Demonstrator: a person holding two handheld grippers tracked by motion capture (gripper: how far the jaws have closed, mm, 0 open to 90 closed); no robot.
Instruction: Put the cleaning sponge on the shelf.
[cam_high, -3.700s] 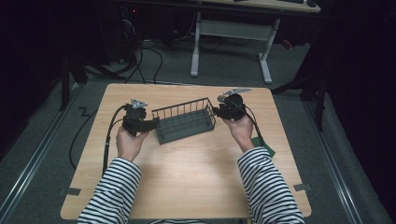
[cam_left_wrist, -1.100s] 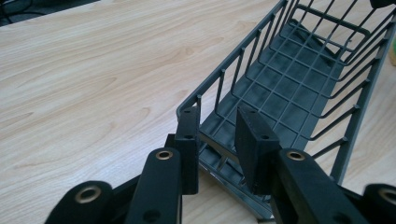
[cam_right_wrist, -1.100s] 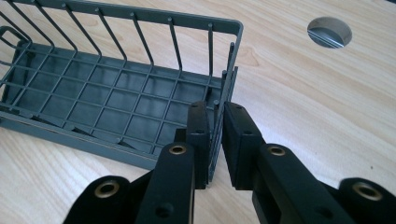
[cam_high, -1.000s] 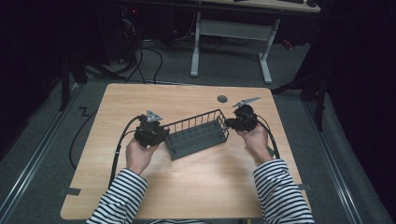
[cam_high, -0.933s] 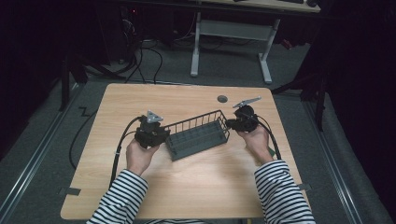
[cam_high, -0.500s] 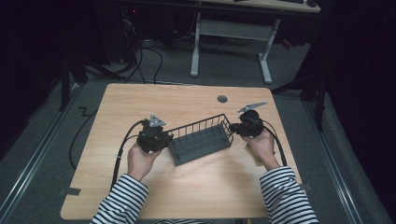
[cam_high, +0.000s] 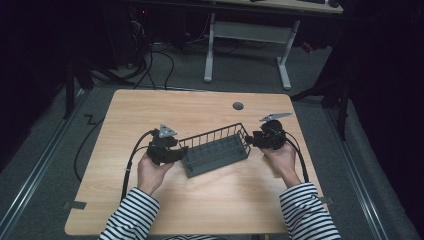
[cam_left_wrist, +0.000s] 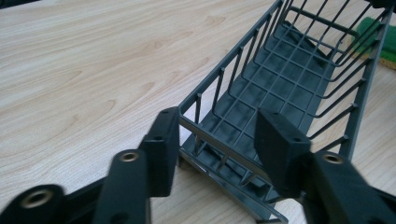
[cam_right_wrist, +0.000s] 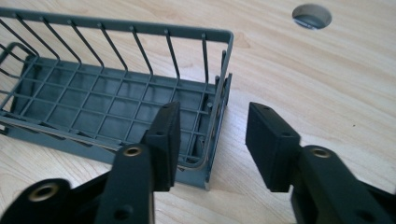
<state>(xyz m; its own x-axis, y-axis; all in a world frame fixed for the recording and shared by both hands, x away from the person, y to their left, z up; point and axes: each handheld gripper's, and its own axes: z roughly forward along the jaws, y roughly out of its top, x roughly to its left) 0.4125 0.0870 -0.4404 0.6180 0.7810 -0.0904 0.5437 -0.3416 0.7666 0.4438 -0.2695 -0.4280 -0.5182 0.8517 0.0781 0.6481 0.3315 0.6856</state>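
Your wire basket (cam_high: 216, 150) sits on the tabletop (cam_high: 200, 205) a little in front of the round cable hole (cam_high: 238, 106), lying at a slant, one short end toward each of your hands. Your left gripper (cam_left_wrist: 217, 140) has just been opening; its jaws now stand apart with the basket's near end wall between them, pads clear of the wire. Your right gripper (cam_right_wrist: 212, 140) has likewise just been opening, jaws apart astride the far end's corner post, not pressing on it.

The basket looks like stiff coated wire with a gridded floor: light, rigid, unlikely to flex much, but thin rods give the pads little to bite on and could slip or twist. If you take hold again, go for the thicker top rim or the corner post at each end, squarely. A green thing (cam_left_wrist: 373, 39) lies on the tabletop beyond the basket's far end.
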